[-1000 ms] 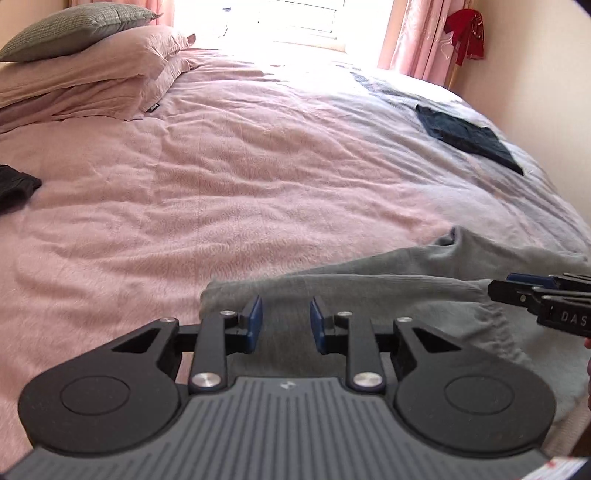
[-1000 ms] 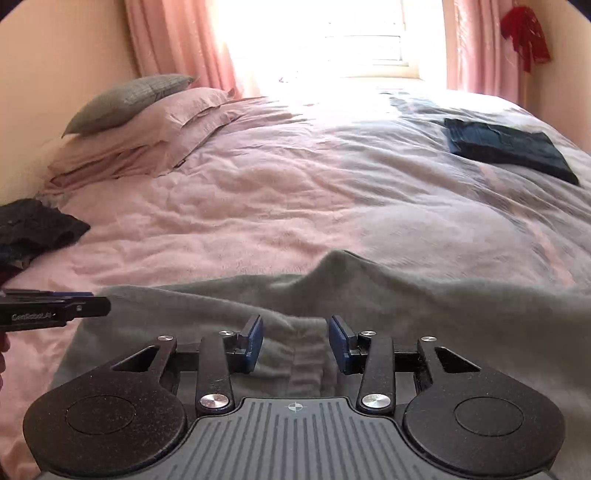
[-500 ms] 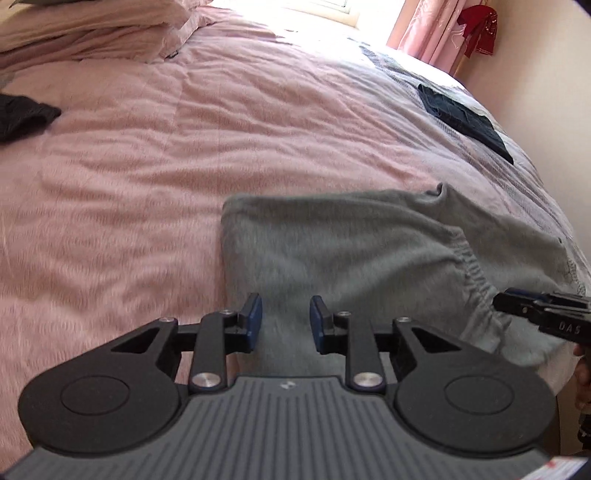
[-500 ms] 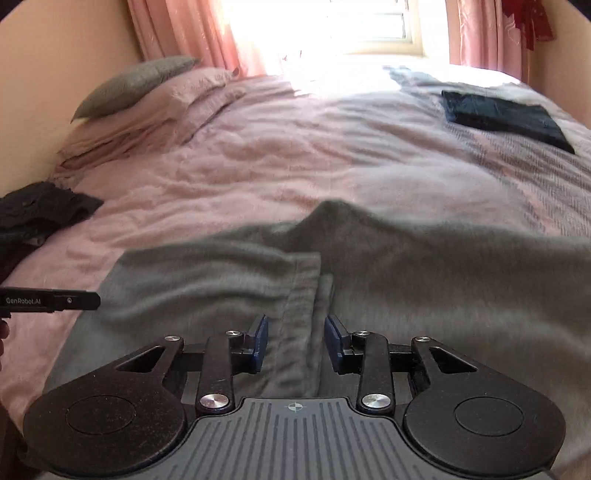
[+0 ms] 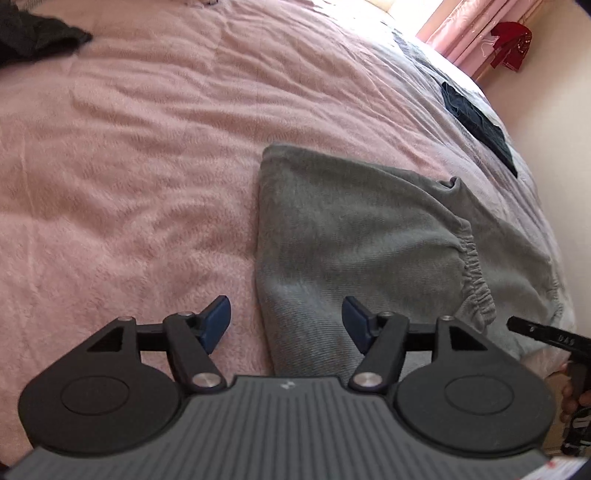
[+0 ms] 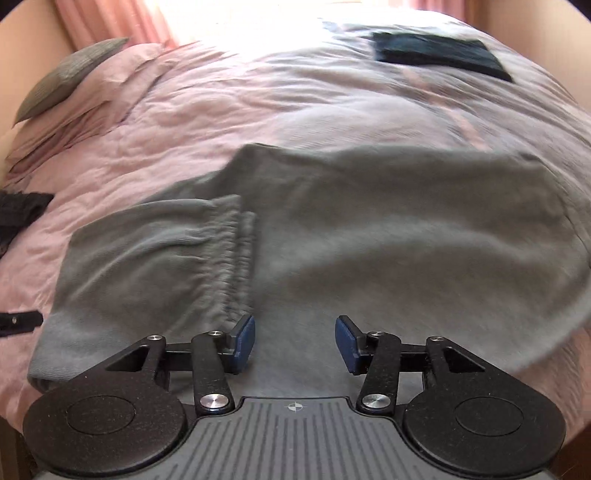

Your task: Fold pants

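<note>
Grey sweatpants (image 5: 354, 236) lie folded on the pink bedspread (image 5: 129, 155), one layer with an elastic band (image 5: 474, 273) lying over the rest. My left gripper (image 5: 286, 319) is open above the fold's left edge, holding nothing. In the right wrist view the same grey sweatpants (image 6: 388, 229) spread wide, with the gathered band (image 6: 232, 251) left of centre. My right gripper (image 6: 294, 341) is open just over the cloth, nothing between its blue pads. The right gripper's black tip (image 5: 543, 334) shows at the left view's right edge.
A folded dark blue garment (image 6: 439, 50) lies at the far right of the bed. Dark clothing (image 5: 33, 35) sits at the left side. Pillows (image 6: 77, 81) are stacked at the head, pink curtains (image 5: 461, 29) and a window beyond. The bed edge runs along the right.
Both grippers went from nearly shut to wide open. Both cameras tilted down and rose, so the sweatpants now show as a laid-flat fold on the bed.
</note>
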